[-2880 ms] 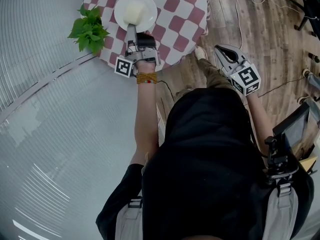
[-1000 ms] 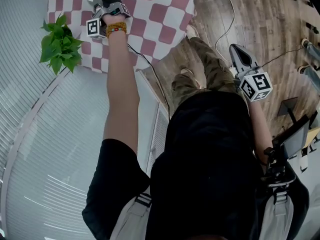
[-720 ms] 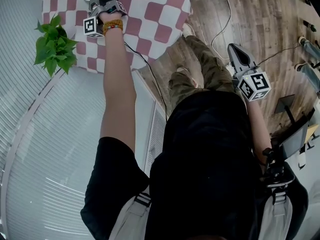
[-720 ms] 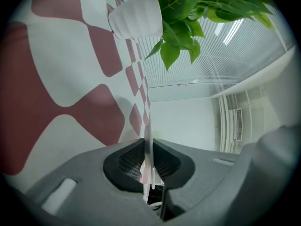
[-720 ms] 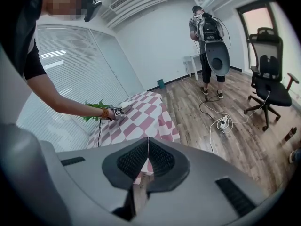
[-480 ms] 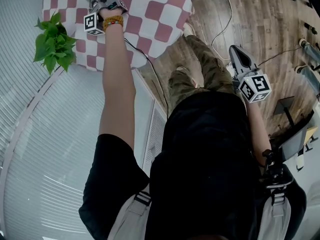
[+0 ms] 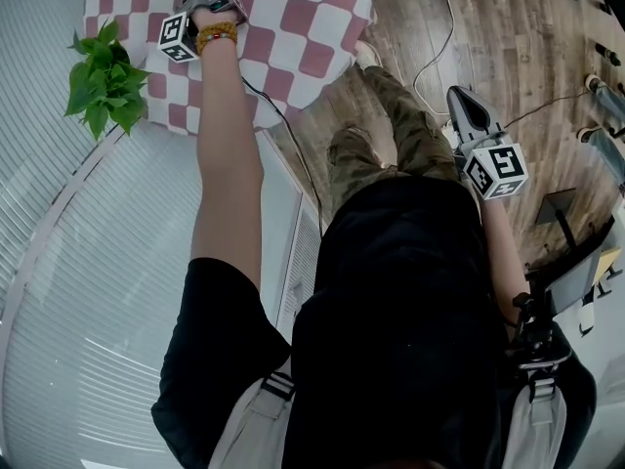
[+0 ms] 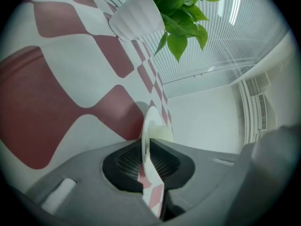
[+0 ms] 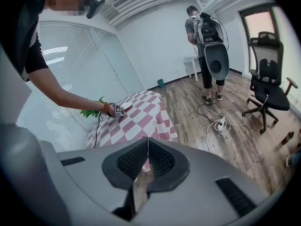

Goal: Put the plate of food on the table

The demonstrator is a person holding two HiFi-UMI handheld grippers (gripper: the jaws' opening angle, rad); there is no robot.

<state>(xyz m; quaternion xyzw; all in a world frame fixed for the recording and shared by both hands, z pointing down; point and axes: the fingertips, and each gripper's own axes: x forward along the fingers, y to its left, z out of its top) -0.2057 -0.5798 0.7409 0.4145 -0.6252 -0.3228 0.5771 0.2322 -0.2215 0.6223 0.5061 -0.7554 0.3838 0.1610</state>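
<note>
**Desk:** Starting at the left, what's in the shot?

**Photographer:** A potted plant [image 7: 103, 84] stands on the checked cloth [image 8: 70, 79] at the counter's [image 7: 312, 22] left edge. Just beside it, an outstretched arm brings the left claw [image 8: 148, 147] in over the counter, clamped on the near rim of a white plate [image 8: 149, 126].

**Desk:** And the food?

**Photographer:** The pale food [image 8: 163, 134] sits on the plate. The plate juts straight ahead of the claw, away from the person, with its underside facing the cloth. I can't tell whether it touches the cloth. At most it is just above it.

**Desk:** What does the next move turn on?

**Photographer:** On that line, I'd say. The plate lies dead ahead of the grip, so it would be a small lowering if any, then the jaws part and the claw draws straight back. The plate has to stay level or the food could slide.

**Desk:** And the right side?

**Photographer:** The right claw [image 9: 148, 142] hangs well apart over the wooden floor [image 7: 508, 27], off the counter's right edge. Its jaws are pressed together on nothing. The left hand is plainly the nearer one. Beyond, another person [image 9: 207, 41] stands near an office chair [image 9: 268, 79].
</note>
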